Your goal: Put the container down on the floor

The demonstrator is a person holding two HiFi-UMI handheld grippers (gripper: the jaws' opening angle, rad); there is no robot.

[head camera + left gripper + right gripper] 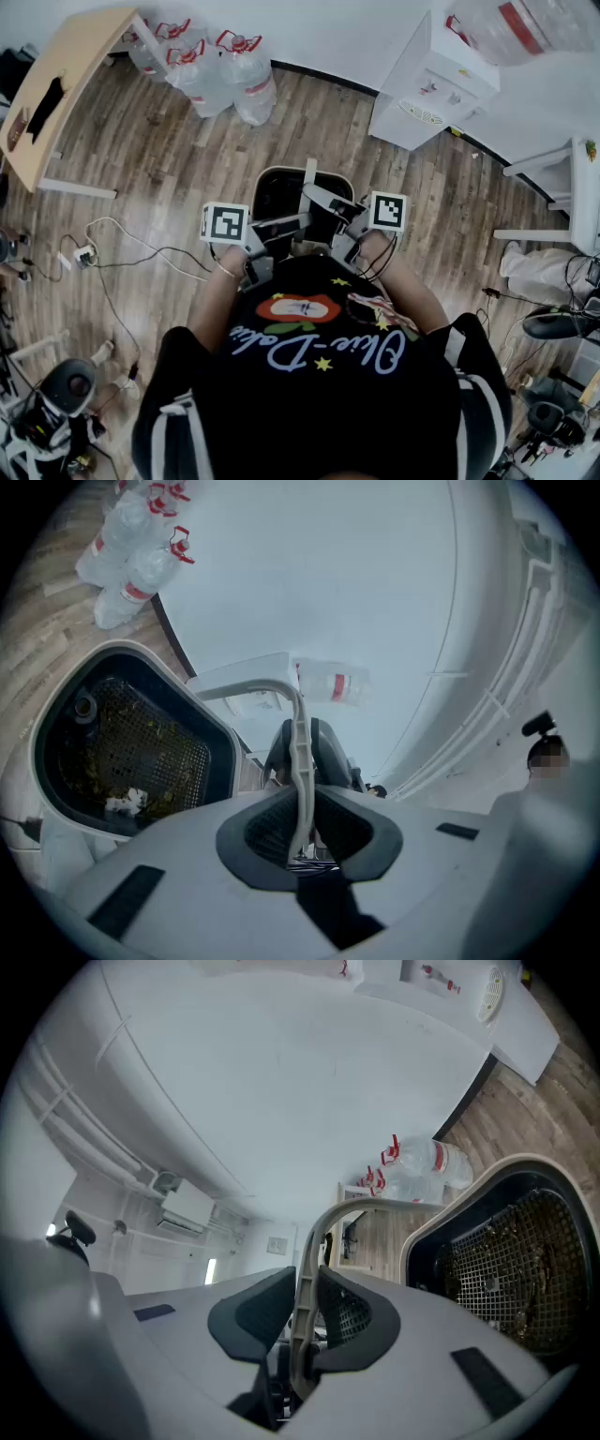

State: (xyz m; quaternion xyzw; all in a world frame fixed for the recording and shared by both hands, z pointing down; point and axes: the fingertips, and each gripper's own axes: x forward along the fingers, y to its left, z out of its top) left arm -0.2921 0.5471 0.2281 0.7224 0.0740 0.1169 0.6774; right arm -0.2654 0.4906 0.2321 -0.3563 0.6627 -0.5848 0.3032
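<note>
The container [278,193] is a white bin with a black inside and a mesh basket [131,752], carried by a thin pale bail handle [310,190]. It hangs in front of my chest, above the wood floor. My left gripper [301,789] is shut on the handle [298,747], which runs upright between its pads. On the other side of the same handle [305,1269], my right gripper [304,1312] is also shut. In the head view the left gripper [267,234] and right gripper [337,225] meet just behind the bin. The basket [511,1265] holds some dark debris.
Several large water bottles [220,70] stand by the far wall. A white cabinet [431,80] is at the far right, a wooden table [56,84] at the far left. Cables [122,253] trail over the floor on the left. White furniture [562,192] stands at the right.
</note>
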